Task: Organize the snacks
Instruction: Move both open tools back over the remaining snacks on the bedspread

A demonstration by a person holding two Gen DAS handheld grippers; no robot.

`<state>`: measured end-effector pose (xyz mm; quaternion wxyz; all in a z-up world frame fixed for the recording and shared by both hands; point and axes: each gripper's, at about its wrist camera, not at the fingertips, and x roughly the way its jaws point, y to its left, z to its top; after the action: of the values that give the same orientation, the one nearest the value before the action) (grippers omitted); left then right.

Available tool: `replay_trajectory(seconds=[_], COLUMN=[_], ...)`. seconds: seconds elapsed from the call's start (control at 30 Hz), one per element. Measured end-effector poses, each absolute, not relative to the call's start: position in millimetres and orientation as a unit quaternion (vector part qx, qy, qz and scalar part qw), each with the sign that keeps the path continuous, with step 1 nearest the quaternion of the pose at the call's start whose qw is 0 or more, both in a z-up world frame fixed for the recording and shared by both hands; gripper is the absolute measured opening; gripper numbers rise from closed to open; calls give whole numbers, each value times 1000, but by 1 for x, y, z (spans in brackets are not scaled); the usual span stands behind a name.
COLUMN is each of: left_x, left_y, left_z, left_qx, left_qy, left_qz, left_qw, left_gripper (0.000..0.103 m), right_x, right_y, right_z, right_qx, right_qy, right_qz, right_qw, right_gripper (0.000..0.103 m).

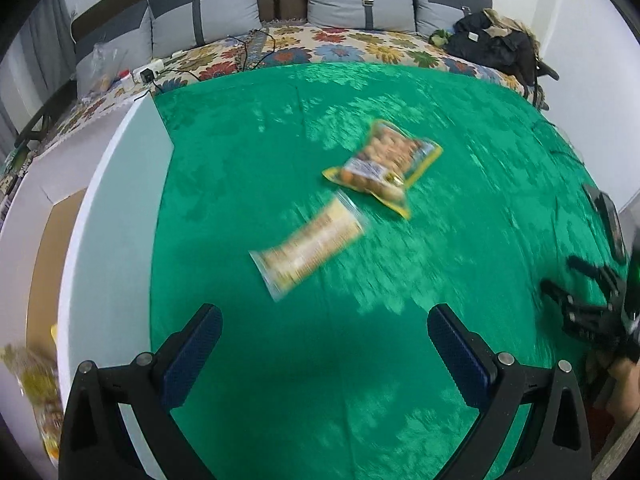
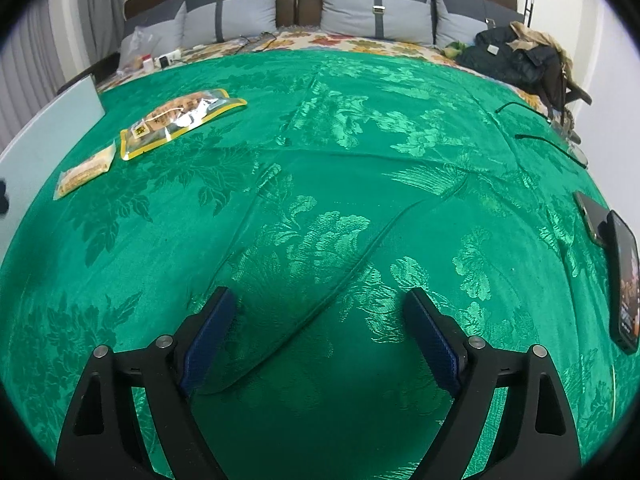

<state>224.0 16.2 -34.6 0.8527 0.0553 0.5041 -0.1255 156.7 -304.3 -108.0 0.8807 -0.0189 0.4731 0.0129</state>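
Observation:
A yellow-edged snack bag [image 1: 386,164] lies on the green bedspread [image 1: 248,160], with a smaller clear cracker packet [image 1: 308,246] just in front of it. My left gripper [image 1: 325,320] is open and empty, a little short of the cracker packet. In the right wrist view the same bag [image 2: 180,120] and packet [image 2: 85,174] lie far to the left. My right gripper [image 2: 320,304] is open and empty over bare bedspread [image 2: 360,140]. It also shows in the left wrist view [image 1: 580,304] at the right edge. Another snack bag [image 1: 36,384] lies in the box at the lower left.
A white box wall [image 1: 116,216] with a cardboard floor [image 1: 52,248] stands along the left. Two phones [image 2: 616,264] lie at the right edge. Dark clothes [image 2: 520,56], pillows [image 2: 376,12], a power strip [image 1: 148,72] and cables sit at the bed's head.

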Motion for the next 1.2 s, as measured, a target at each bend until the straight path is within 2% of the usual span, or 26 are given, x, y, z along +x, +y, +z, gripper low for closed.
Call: replay_trajectory(seconds=[0.13, 0.37, 0.4, 0.47, 0.53, 0.6, 0.63, 0.73, 0.87, 0.9, 0.93, 0.97, 1.0, 1.2], left_x=[261, 293, 295, 298, 298, 294, 291, 270, 229, 225, 219, 216, 215, 228], left_y=[14, -24, -24, -18, -10, -1, 5, 23, 30, 30, 30, 29, 27, 31], left_z=[-46, -91, -93, -100, -101, -98, -96, -89, -78, -77, -77, -80, -83, -106], left_qx=[65, 203, 201, 170, 129, 110, 89, 16, -28, -33, -36, -34, -29, 7], left_qy=[526, 532, 535, 556, 566, 565, 571, 578, 570, 566, 560, 554, 551, 525], left_qz=[-144, -174, -176, -184, -188, -166, -159, -132, -108, -104, -99, -92, -87, -52], left_qw=[836, 803, 801, 792, 792, 801, 801, 805, 814, 817, 821, 826, 830, 850], left_gripper=[102, 100, 95, 75, 48, 26, 25, 24, 25, 31, 50, 64, 84, 86], right_x=[157, 157, 157, 157, 157, 157, 157, 157, 157, 156, 156, 157, 157, 157], right_y=[-304, -304, -304, -304, -304, -304, -304, -304, -304, -304, -304, -304, -304, -304], right_z=[-108, -108, -108, -108, -108, -108, -108, -108, -108, -108, -108, -108, -108, -108], right_qx=[-19, -19, -18, -18, -18, -18, -19, -18, -18, -18, -18, -18, -18, -18], right_qy=[473, 473, 473, 473, 473, 473, 474, 473, 473, 473, 473, 473, 473, 473], right_qz=[14, 14, 14, 14, 14, 14, 14, 14, 14, 14, 14, 14, 14, 14], right_qw=[881, 881, 881, 881, 881, 881, 880, 881, 881, 881, 881, 881, 881, 881], right_gripper=[90, 90, 90, 90, 90, 91, 91, 91, 91, 91, 91, 91, 91, 91])
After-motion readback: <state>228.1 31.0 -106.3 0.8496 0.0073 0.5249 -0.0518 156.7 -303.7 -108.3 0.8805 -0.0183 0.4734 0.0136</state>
